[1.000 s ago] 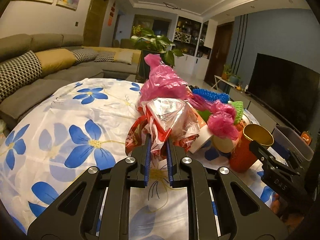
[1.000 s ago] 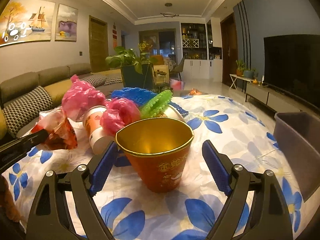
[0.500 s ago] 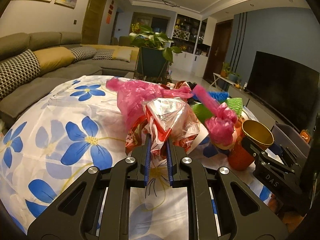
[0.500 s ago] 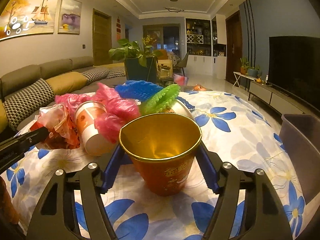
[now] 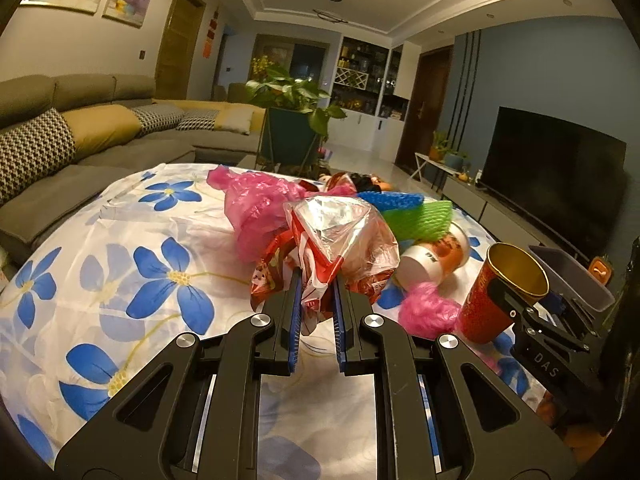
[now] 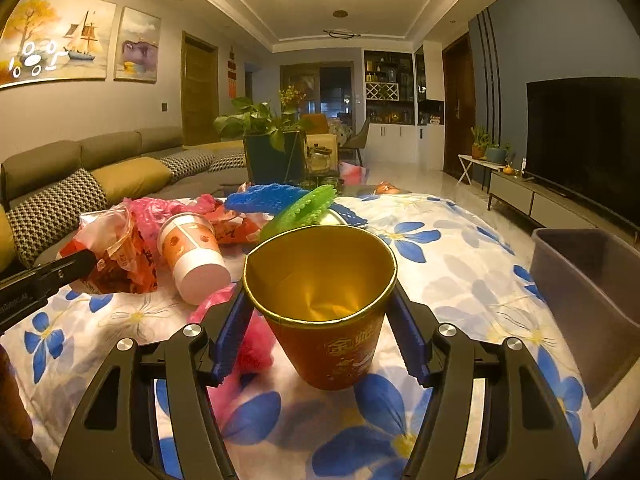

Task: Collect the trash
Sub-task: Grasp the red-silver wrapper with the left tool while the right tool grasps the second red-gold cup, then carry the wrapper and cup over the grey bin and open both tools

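Observation:
My left gripper [image 5: 314, 286] is shut on a crumpled red and silver snack wrapper [image 5: 340, 240], held above the flowered tablecloth [image 5: 120, 248]. My right gripper [image 6: 318, 312] is shut on a red paper cup with a gold inside [image 6: 320, 292] and holds it tilted just above the cloth. The same cup [image 5: 504, 292] shows at the right of the left wrist view. The wrapper [image 6: 112, 252] shows at the left of the right wrist view, with the left gripper's finger on it.
A trash pile lies mid-table: pink plastic bag [image 5: 256, 204], white and orange paper cup on its side [image 6: 192, 256], blue [image 6: 268, 198] and green foam nets [image 6: 308, 210], small pink bag [image 5: 424, 312]. A grey bin [image 6: 588, 292] stands at the right. Sofa is at left.
The right gripper closed from open onto the red cup and lifted it. The left gripper rose with the wrapper. The pink bag collapsed and a small pink bag fell onto the cloth.

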